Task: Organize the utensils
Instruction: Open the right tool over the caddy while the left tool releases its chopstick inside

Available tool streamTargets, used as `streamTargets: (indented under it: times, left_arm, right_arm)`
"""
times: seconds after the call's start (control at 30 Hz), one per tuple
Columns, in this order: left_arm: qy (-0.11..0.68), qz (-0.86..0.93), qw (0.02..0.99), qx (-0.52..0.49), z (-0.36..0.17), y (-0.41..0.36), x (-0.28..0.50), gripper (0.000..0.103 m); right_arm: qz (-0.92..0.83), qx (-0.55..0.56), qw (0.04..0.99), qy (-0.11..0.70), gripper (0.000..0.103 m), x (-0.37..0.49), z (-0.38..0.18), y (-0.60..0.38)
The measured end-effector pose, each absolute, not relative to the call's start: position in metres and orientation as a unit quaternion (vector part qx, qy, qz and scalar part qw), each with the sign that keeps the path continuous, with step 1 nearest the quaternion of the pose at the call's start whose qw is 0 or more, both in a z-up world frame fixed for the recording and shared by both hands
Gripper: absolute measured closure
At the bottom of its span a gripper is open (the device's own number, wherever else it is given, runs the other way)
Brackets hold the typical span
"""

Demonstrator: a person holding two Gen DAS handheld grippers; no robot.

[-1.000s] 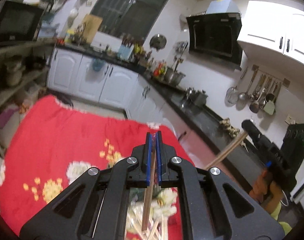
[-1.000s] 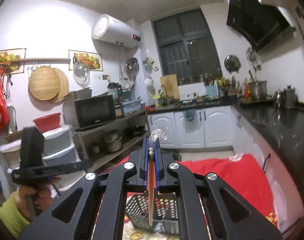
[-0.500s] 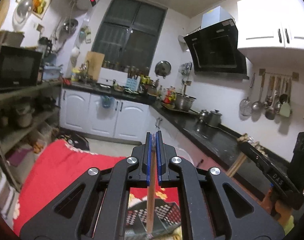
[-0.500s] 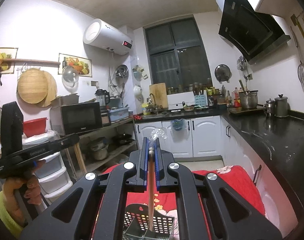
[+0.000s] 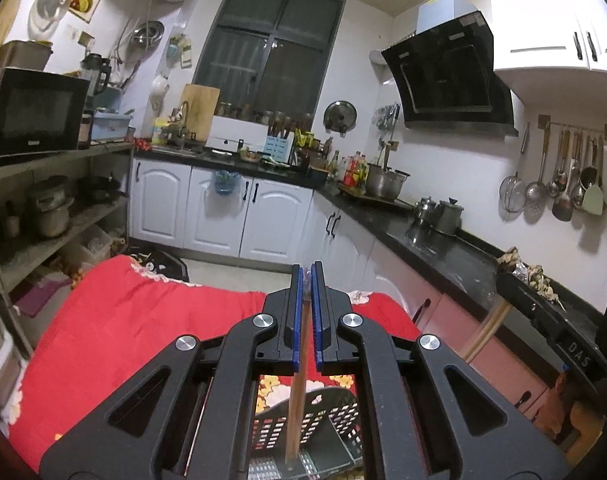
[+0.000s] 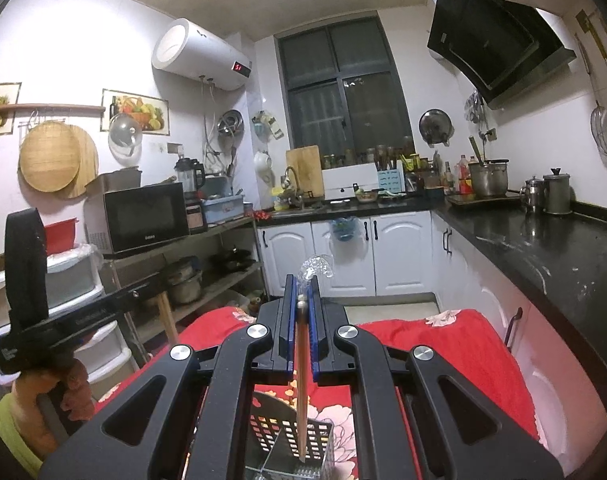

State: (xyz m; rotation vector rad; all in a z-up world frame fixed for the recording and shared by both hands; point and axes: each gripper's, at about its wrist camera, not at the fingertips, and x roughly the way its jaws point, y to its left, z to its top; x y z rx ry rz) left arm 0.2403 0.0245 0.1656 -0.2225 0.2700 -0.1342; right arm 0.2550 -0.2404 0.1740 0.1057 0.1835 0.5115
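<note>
My left gripper [image 5: 306, 280] is shut on a wooden chopstick [image 5: 295, 412] that hangs down, its tip over a dark perforated utensil holder [image 5: 335, 424]. My right gripper [image 6: 302, 292] is shut on another wooden chopstick [image 6: 302, 400], wrapped with clear plastic [image 6: 315, 266] at its top end, hanging with its tip over the same perforated holder [image 6: 283, 436]. The holder stands on a red flowered cloth [image 5: 135, 320]. The right gripper shows at the right of the left wrist view [image 5: 551, 312]; the left gripper shows at the left of the right wrist view [image 6: 63, 320].
The red cloth covers a table [image 6: 463, 340]. A black countertop [image 5: 443, 248] with kettles runs along the right. A shelf rack with a microwave [image 6: 143, 216] and pots stands at the left. White cabinets [image 5: 223, 212] line the far wall.
Both grippers have tilted up from the table toward the far wall and risen. The chopsticks now hang upright above the holder, which has come into view beneath them.
</note>
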Motion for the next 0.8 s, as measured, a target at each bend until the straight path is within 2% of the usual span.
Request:
streamTargets:
  times: [0.5, 0.57, 0.6, 0.63, 0.73, 0.8]
  left_arm:
    - [0.165, -0.066, 0.978, -0.109, 0.127, 0.027, 0.236, 0.101]
    - [0.175, -0.064, 0.976, -0.108, 0.123, 0.028, 0.234, 0.101]
    - [0.179, -0.063, 0.976, -0.109, 0.122, 0.029, 0.233, 0.101]
    - [0.182, -0.062, 0.975, -0.110, 0.120, 0.031, 0.231, 0.101]
    - [0.188, -0.058, 0.974, -0.115, 0.116, 0.036, 0.225, 0.100]
    - [0.189, -0.055, 0.973, -0.118, 0.114, 0.038, 0.222, 0.093]
  right_arm:
    - [0.247, 0.055, 0.960, 0.121, 0.096, 0.256, 0.148, -0.227]
    - [0.243, 0.058, 0.959, 0.130, 0.084, 0.257, 0.146, -0.228]
    - [0.242, 0.062, 0.959, 0.135, 0.072, 0.256, 0.144, -0.229]
    - [0.243, 0.064, 0.958, 0.137, 0.068, 0.256, 0.143, -0.229]
    - [0.239, 0.057, 0.959, 0.144, 0.063, 0.249, 0.141, -0.230]
    - [0.238, 0.055, 0.959, 0.143, 0.057, 0.244, 0.140, -0.232]
